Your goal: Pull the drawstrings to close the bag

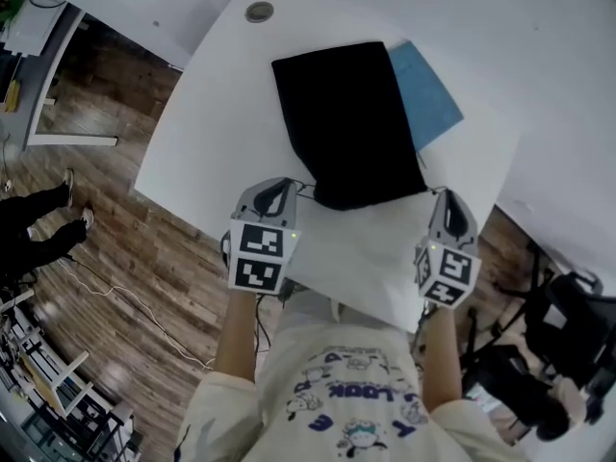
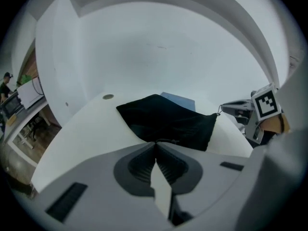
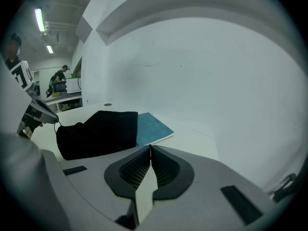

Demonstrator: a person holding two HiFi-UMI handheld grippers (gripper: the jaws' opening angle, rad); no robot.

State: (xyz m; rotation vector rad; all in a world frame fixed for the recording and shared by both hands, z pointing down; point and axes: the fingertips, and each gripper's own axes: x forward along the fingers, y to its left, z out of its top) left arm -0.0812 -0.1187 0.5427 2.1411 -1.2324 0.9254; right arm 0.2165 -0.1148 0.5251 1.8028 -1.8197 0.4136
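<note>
A black drawstring bag lies flat on the white table, its gathered mouth toward me. My left gripper sits at the mouth's left corner, shut on a thin black drawstring that shows at its tips. In the right gripper view that cord loops from the left gripper to the bag. My right gripper is at the mouth's right corner, jaws shut. The left gripper view shows a short cord running from the bag to the right gripper's tip.
A blue book lies partly under the bag's right side. A round cable grommet sits at the table's far corner. The table's near edge runs just below both grippers. A person's legs stand on the wooden floor at left; a dark chair is at right.
</note>
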